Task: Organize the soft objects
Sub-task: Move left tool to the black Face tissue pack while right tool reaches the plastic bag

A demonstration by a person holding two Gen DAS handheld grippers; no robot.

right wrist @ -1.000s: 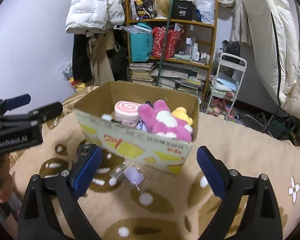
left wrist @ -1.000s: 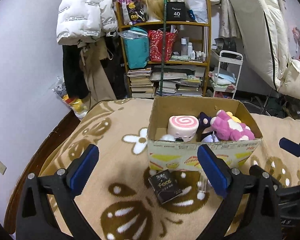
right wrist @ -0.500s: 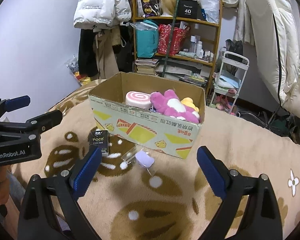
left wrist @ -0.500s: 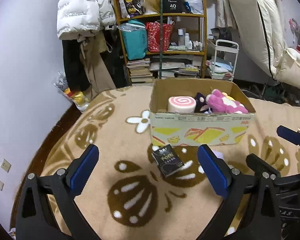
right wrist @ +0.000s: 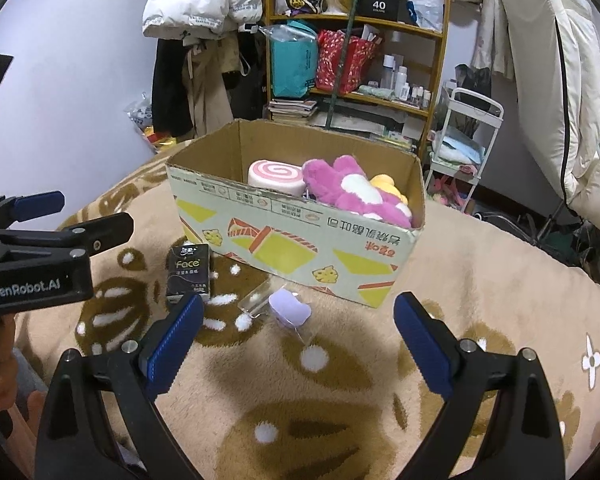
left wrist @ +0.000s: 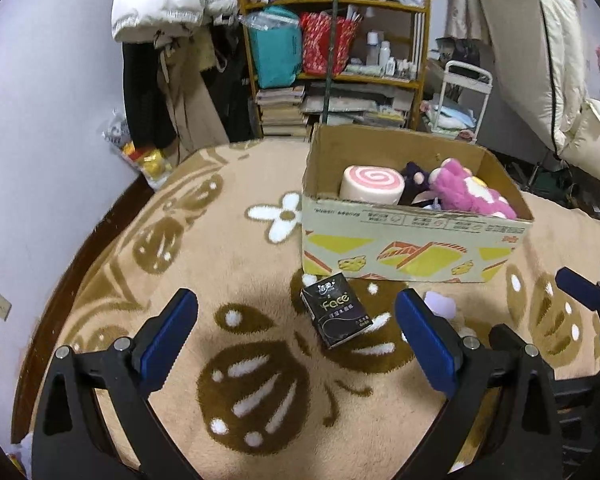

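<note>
A cardboard box [left wrist: 416,248] [right wrist: 300,236] stands on the beige blanket. It holds a pink swirl roll cushion [left wrist: 372,184] [right wrist: 276,176], a pink plush [left wrist: 468,192] [right wrist: 356,192], a dark purple plush [left wrist: 414,176] and a yellow plush [right wrist: 386,184]. A black "Face" tissue pack [left wrist: 336,310] [right wrist: 189,272] and a small lilac puff in clear wrap [left wrist: 440,306] [right wrist: 289,310] lie on the blanket before the box. My left gripper [left wrist: 296,336] is open and empty above the pack. My right gripper [right wrist: 296,340] is open and empty near the puff.
The blanket [left wrist: 204,248] covers a raised surface with a dark wooden edge at left [left wrist: 80,264]. A cluttered shelf [left wrist: 336,52], hanging coats [left wrist: 168,40] and a white cart [right wrist: 468,136] stand behind. The left gripper's body [right wrist: 36,264] shows at the right view's left.
Both grippers have drawn back from the box and risen. The tissue pack and puff now show fully in front of the box. Jaws stay open.
</note>
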